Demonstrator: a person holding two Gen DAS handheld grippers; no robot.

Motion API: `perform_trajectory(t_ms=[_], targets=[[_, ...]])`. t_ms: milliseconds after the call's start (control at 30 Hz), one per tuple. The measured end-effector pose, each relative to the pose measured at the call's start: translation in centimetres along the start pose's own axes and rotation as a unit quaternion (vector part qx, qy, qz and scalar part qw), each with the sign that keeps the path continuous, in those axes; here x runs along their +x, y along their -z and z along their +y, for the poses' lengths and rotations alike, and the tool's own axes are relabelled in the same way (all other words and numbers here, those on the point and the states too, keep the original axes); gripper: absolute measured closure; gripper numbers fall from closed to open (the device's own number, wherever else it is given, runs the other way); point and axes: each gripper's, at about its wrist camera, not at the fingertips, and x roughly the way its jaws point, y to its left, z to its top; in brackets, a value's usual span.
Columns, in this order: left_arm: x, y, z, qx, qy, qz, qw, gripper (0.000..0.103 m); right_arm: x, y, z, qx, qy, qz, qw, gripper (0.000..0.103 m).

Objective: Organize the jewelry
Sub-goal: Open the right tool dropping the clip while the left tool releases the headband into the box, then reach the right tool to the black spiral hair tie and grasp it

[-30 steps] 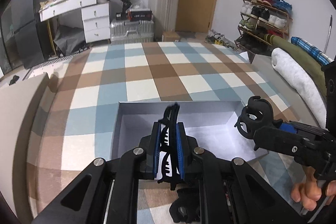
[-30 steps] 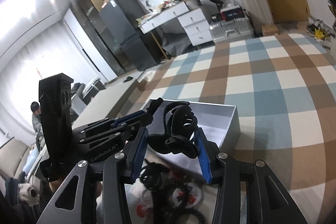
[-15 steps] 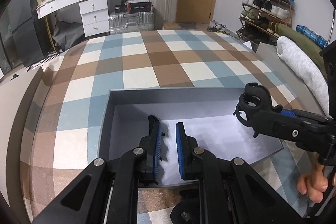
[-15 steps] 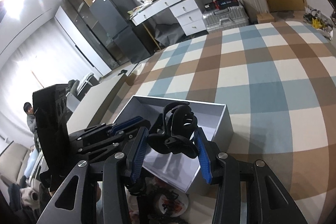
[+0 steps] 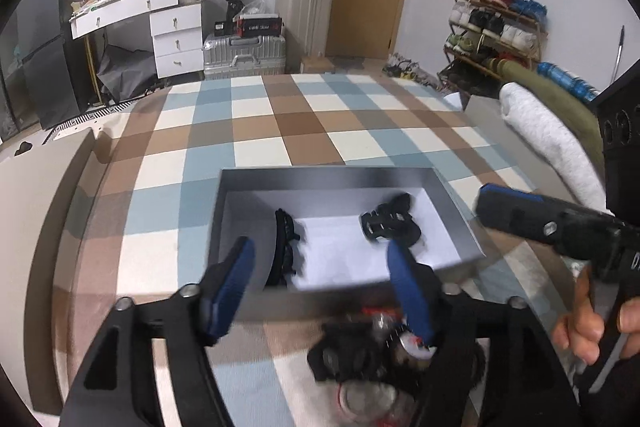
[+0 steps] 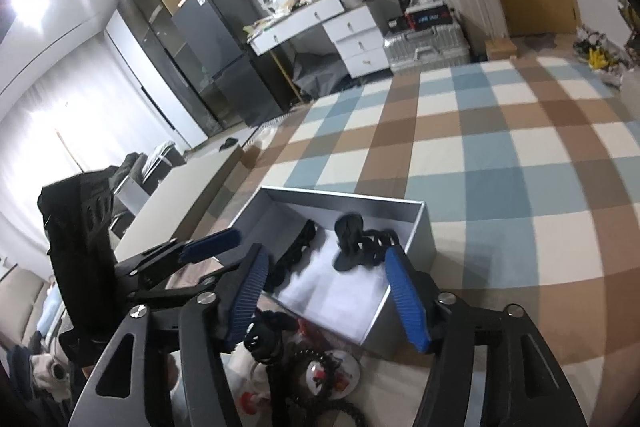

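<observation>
Lying in the gray box (image 5: 456, 211), two black hair clips (image 5: 390, 223).

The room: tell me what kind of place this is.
Probably a lived-in bedroom or studio flat: suitcases by the door, a loaded shoe rack, a cluttered desk, and a fridge.

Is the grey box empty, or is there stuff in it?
Not empty. The grey box is open on top, and two black hair clips lie on its white floor: a long one on the left and a claw clip on the right.
</observation>
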Motion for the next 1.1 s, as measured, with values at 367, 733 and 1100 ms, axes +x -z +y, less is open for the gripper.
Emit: perform_trajectory(t_ms=[367,733,1100], targets=[[-2.5,3.8,-0.1,0.025,-0.009,-0.014,0.9995,0.001,-2.7,2.4,1.3,-0.036,0.061,-0.009,0.997,0.0],[-1.4,5.4,0.3,0.035,-0.011,0.014,0.9992,0.001,0.0,5.5,2.6,-0.107,0.098,0.06,0.988,0.0],[-1.3,6.4,-0.8,0.06,0.003,0.036,0.9975,0.001,0.8,7.5,1.9,-0.164,0.134,0.13,0.969,0.0]])
